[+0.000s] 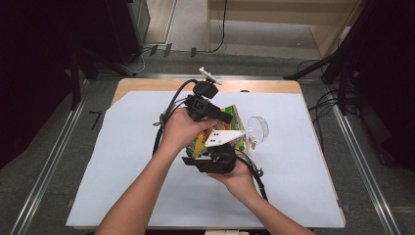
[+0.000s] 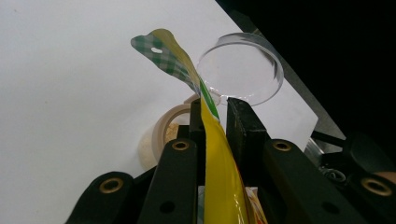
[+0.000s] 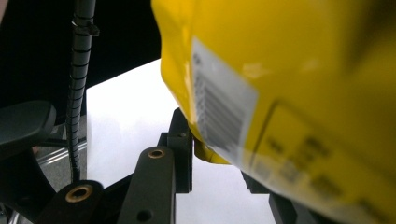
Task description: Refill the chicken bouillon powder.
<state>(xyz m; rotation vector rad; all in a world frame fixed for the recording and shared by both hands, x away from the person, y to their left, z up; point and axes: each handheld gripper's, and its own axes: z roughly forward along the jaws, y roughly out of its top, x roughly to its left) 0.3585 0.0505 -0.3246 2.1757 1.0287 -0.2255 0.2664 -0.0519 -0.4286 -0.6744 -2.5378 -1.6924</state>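
A yellow snack bag (image 1: pixel 235 122) with a green checked top is held up over the middle of the table between both grippers. My left gripper (image 1: pixel 226 117) comes in from the far side, and in the left gripper view my left gripper (image 2: pixel 212 105) is shut on the thin edge of the bag (image 2: pixel 219 177), just below the checked top. My right gripper (image 1: pixel 215 152) sits on the near side under its grey plate. In the right gripper view my right gripper (image 3: pixel 212 149) pinches a lower corner of the bag (image 3: pixel 280 70); the bag hides most of one jaw.
A clear plastic bowl (image 1: pixel 258 128) stands just right of the bag, and the bowl (image 2: pixel 240 67) also lies beyond the left jaws. A cream ring (image 2: pixel 163 128) rests on the white sheet (image 1: pixel 122 161) over the wooden table. Dark stands and cables flank the table.
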